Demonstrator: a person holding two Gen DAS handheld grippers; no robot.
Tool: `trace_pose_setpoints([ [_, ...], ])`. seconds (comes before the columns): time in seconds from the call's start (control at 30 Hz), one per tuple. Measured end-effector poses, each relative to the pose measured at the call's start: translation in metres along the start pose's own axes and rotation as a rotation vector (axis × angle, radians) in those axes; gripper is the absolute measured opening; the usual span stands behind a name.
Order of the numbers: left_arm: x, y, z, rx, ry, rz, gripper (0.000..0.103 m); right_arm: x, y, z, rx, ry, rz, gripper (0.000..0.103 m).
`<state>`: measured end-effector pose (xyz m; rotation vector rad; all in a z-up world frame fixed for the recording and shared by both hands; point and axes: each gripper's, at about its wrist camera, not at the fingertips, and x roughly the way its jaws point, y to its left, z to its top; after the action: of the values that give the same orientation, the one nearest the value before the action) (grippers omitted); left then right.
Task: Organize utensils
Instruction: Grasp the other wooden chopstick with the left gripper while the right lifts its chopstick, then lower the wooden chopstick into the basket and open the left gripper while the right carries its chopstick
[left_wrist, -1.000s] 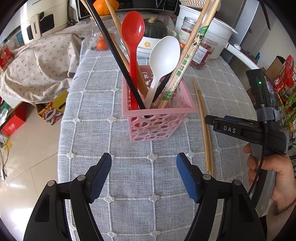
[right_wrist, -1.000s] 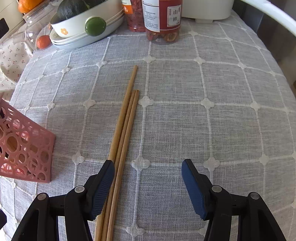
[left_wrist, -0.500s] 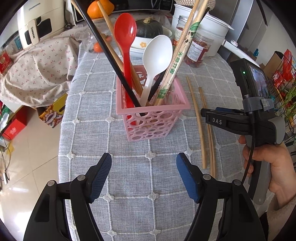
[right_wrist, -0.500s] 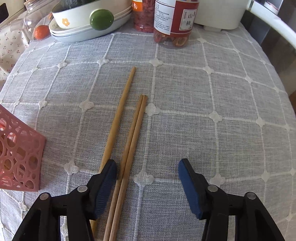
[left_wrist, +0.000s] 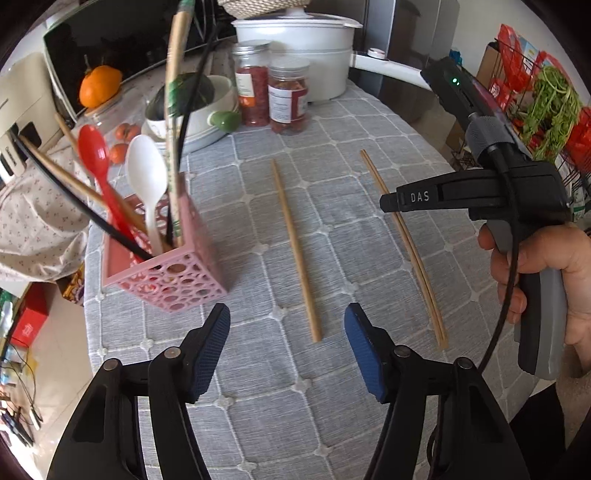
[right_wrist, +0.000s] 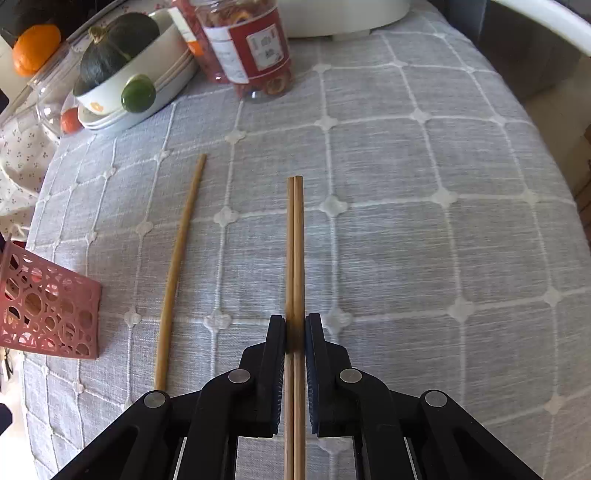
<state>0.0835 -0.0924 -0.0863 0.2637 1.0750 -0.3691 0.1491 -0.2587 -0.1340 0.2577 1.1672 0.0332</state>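
Right gripper (right_wrist: 295, 332) fingers clamped on 2 chopsticks (right_wrist: 295, 236), long axis running near-to-far; left gripper (left_wrist: 287, 350) fingers apart, closing, straddling single chopstick (left_wrist: 295, 251); pink basket (left_wrist: 166, 273) left.

Right hand-held gripper (right_wrist: 295, 334) clamped; left hand-held gripper (left_wrist: 287, 347) closing, empty.

The near ends of the chopstick pair (right_wrist: 294, 258) are running off the bottom edge; the pink basket (right_wrist: 48, 314) is being cropped at left; jar labels (left_wrist: 284, 105) are staying illegible.
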Motion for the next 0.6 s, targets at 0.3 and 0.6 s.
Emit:
trace_pose_setpoints([
  [0.3,0.069,-0.029,0.067,-0.033,0.096,0.053,0.033,-0.03,-0.061,-0.015,0.052,-0.004,0.039,0.007],
  [0.6,0.125,0.003,0.119,-0.2,0.105,0.15,0.014,-0.039,-0.094,-0.019,0.115,0.007,0.102,0.007],
])
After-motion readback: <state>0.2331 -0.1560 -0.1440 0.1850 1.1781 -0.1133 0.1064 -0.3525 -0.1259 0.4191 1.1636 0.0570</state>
